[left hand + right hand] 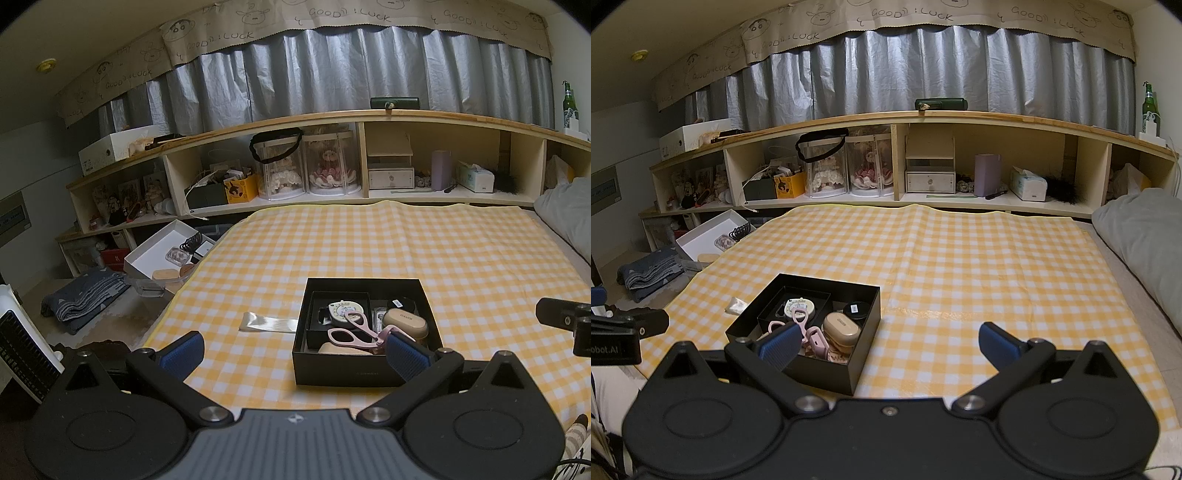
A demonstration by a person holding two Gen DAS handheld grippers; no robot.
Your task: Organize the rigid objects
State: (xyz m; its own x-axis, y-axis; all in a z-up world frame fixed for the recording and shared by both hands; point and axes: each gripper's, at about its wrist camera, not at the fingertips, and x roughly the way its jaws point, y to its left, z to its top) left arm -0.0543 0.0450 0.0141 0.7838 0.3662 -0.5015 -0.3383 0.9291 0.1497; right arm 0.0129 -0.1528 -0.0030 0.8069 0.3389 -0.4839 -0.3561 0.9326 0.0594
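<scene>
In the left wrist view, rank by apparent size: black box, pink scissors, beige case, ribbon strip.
1. black box
2. pink scissors
3. ribbon strip and beige case: look alike, and the case is partly hidden, so unranked.

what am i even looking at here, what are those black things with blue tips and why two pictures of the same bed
Those are two hand-held grippers, one in each of a person's hands, each carrying a camera that looks along its fingers. One picture is from the left gripper, the other from the right gripper. Both are open and hold nothing. On the yellow checked cloth sits a black box holding pink scissors, a beige case and a round white dial. A clear wrapper lies left of the box.
</scene>
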